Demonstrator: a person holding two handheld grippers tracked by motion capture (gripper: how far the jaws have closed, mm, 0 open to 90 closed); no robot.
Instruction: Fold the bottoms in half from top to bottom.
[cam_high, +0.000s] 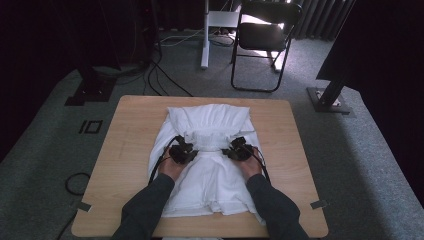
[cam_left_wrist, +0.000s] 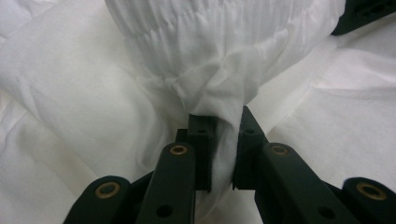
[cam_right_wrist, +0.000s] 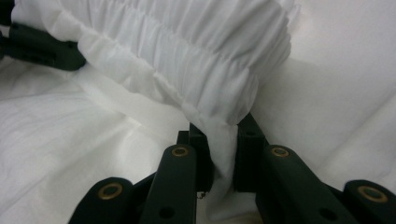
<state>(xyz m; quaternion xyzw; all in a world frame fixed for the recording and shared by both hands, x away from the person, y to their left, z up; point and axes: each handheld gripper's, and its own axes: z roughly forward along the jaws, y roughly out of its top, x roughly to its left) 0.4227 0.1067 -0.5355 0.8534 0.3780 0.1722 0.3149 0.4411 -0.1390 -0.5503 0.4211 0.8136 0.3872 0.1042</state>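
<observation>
Where each hand-held gripper (cam_high: 186, 151) pinches white garment (cam_high: 210, 175), cloth hides the pads.

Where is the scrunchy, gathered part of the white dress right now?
In the high view the gathered band lies mid-table on the white dress, stretched between the left gripper and the right gripper, which pinch its two ends.

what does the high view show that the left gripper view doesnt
High view alone: the wooden table, a folding chair behind it, both forearms, and the right gripper at the cloth. Left gripper view alone: the left gripper shut on a bunched fold, close up. Both: the white garment with its gathered band.
</observation>
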